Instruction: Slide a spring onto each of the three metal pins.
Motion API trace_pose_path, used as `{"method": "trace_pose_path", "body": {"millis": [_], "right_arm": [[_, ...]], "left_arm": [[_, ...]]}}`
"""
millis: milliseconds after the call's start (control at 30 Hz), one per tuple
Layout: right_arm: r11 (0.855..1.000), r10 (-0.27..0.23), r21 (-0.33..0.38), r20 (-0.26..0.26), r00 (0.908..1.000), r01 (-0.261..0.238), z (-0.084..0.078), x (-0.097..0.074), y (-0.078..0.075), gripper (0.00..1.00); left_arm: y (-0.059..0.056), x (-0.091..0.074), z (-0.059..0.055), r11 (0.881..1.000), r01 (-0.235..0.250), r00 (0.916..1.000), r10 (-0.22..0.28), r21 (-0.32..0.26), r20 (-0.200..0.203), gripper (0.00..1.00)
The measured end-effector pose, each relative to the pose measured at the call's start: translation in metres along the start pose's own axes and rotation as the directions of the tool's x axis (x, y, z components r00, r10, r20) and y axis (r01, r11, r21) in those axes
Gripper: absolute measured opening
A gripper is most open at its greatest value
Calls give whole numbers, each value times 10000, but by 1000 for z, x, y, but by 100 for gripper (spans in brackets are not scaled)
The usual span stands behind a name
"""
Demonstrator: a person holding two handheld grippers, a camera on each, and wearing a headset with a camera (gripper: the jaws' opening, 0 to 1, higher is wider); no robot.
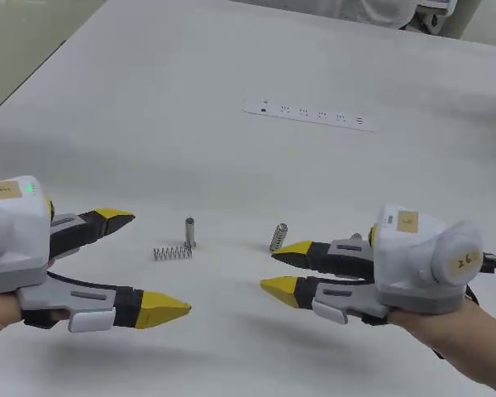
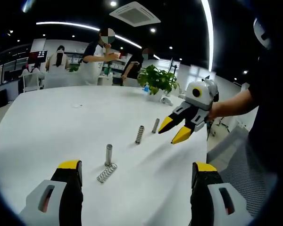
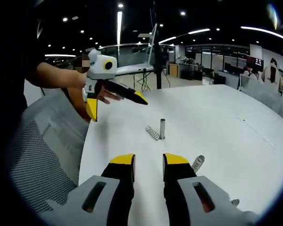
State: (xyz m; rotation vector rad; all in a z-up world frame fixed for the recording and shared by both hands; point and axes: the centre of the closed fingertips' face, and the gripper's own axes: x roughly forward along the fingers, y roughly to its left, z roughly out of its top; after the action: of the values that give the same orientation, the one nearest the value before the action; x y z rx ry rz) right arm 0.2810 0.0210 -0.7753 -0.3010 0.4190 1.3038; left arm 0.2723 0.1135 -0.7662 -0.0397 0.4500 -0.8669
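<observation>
While one pin (image 1: 189,232) stands upright, a spring (image 1: 173,253) lies flat beside it.

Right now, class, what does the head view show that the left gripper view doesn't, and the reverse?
Head view: the left gripper whole, with white body and green light. Left gripper view: people, a plant and a second upright spring. Both: the table, the bare pin, the loose spring beside it, one upright spring and the open right gripper.
</observation>
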Motion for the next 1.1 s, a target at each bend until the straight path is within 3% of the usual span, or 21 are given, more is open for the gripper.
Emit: {"method": "trace_pose_path", "body": {"millis": [400, 667, 967, 1100], "right_arm": [[9921, 844, -927, -55, 9964, -846, 29, 48, 7, 21], [9843, 1261, -1180, -516, 9907, -1315, 26, 74, 18, 20], [9839, 1102, -1296, -1040, 9885, -1234, 18, 99, 18, 19], [9857, 738, -1405, -1360, 9880, -930, 16, 108, 12, 16]], "left_arm": [[1, -5, 0, 9999, -110, 9998, 111, -94, 141, 94], [2, -10, -2, 9997, -183, 9997, 186, -178, 158, 94], [4, -15, -4, 9994, -256, 9995, 260, -221, 172, 94], [4, -16, -6, 9992, -293, 9994, 299, -275, 183, 93]]}}
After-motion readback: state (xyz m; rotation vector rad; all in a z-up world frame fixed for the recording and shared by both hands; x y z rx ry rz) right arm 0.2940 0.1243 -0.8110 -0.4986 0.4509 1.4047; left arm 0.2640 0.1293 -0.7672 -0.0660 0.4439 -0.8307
